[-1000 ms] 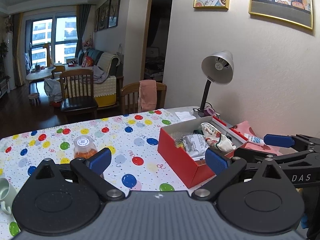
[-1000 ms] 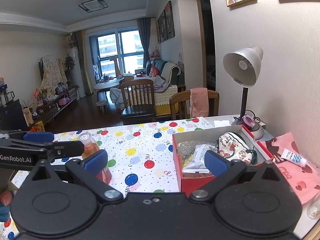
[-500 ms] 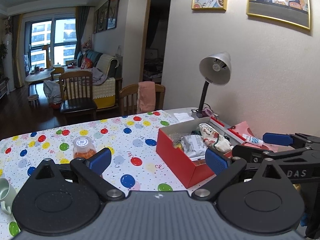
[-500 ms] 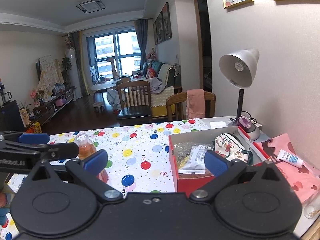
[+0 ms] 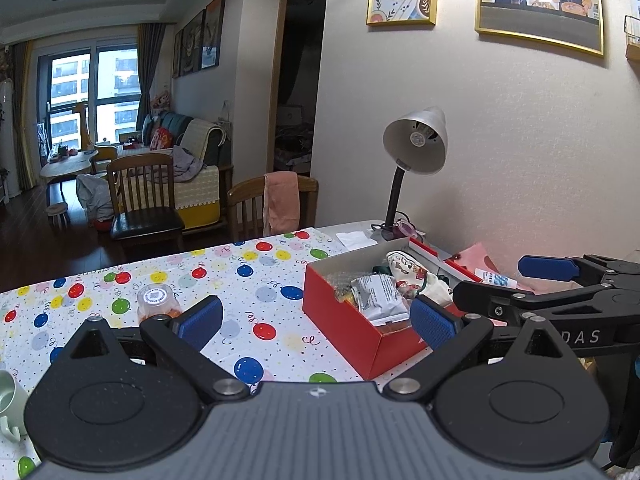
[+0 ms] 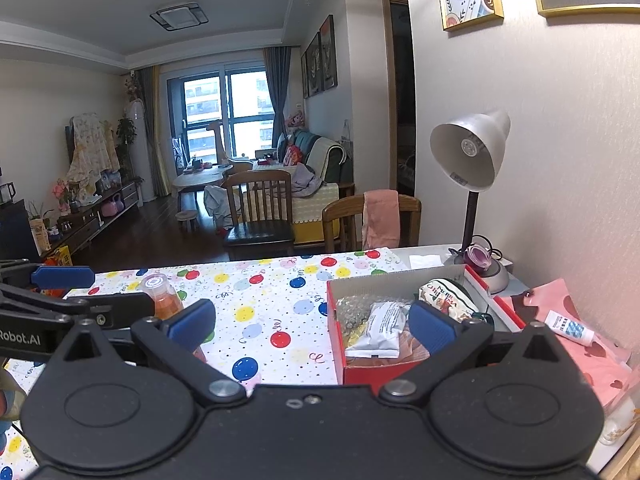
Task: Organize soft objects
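- My left black gripper with blue padded fingers (image 5: 316, 320) is spread wide with nothing between its pads, held above the tablecloth.
- My right black gripper with blue padded fingers (image 6: 312, 322) is likewise spread wide and empty; from the left camera it shows at the right edge (image 5: 548, 280), beside the box.
- The open red cardboard box (image 6: 340, 320) sits on the table just ahead of the right gripper, holding the soft things: a white crinkled snack packet (image 6: 380, 328), a clear bubbly bag (image 6: 352, 312) and a printed cloth pouch (image 6: 444, 298).
- An orange-filled bottle with a white cap (image 5: 157, 304) stands apart from the box, on the white tablecloth with coloured balloon dots (image 5: 256, 276).
- Right of the box lies a pink heart-printed sheet (image 6: 592, 360) with a small white tube (image 6: 570, 326) on it.
- A silver desk lamp (image 6: 472, 156) stands behind the box against the wall; wooden chairs (image 6: 260, 208), one draped with a pink cloth, stand past the table, with a sofa and window behind.
- A pale green mug (image 5: 8, 408) is cut off at the left frame edge, and I cannot make out what lies beneath the packet in the box.
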A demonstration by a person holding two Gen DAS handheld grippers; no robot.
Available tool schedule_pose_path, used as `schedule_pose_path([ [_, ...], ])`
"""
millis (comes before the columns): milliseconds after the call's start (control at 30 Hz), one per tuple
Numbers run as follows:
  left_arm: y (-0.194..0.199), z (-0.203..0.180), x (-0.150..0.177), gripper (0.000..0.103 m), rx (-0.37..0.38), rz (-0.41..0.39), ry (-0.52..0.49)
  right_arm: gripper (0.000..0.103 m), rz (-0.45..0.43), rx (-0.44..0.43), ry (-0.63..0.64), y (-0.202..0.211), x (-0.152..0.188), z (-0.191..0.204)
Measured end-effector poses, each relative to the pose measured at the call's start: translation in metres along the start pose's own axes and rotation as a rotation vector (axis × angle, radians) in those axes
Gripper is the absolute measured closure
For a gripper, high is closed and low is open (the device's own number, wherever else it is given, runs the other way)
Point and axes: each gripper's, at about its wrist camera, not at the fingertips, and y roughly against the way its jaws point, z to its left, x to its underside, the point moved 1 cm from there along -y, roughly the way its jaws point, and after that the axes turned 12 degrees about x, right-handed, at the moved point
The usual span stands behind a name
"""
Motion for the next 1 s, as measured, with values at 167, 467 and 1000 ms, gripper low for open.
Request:
schedule_pose_path([
  [167, 0.0002, 0.0001, 0.0000, 0.002, 0.001, 0.000, 0.001, 0.000, -0.001, -0.001, -0.002, -0.0004, -0.0006, -0.0005],
  [467, -0.0003, -0.0017, -0.0012, 0.002, -0.017, -0.002, -0.002, 0.000, -0.004, -0.008, -0.003, 0.0014, -0.0025, 0.0010],
  [1000, 0.0038, 0.0022, 0.0002, 0.002, -0.054, 0.001, 0.014, 0.000, 0.000, -0.019, 0.002, 0.0036, 0.0002, 0.0045],
])
